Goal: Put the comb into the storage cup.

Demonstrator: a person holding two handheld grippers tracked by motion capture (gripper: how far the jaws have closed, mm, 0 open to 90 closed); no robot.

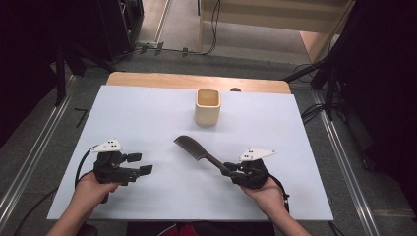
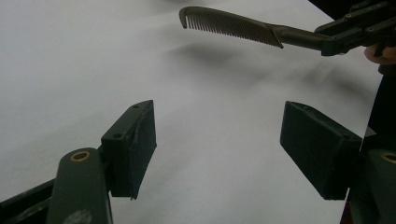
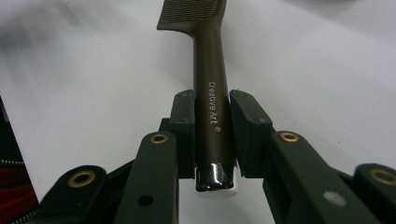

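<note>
White sheet covers the table (image 1: 147, 123), a cup (image 1: 207, 106) at the far middle. My right gripper (image 1: 235, 169) pinches the comb (image 1: 194, 147) by its handle end, teeth hanging above the sheet. My left gripper (image 1: 139, 163) is spread, holding nothing. I judge the comb light, stiff and slick; the handle suits gripping.

Probably a lab: floor rails (image 1: 29, 162); trailing cables (image 1: 214, 24); white-covered table (image 1: 147, 118) amid dark stands (image 1: 61, 73).

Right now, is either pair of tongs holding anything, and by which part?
The right tongs hold the comb by its handle, near the butt end, teeth end pointing away. The left tongs are open and hold nothing.
</note>
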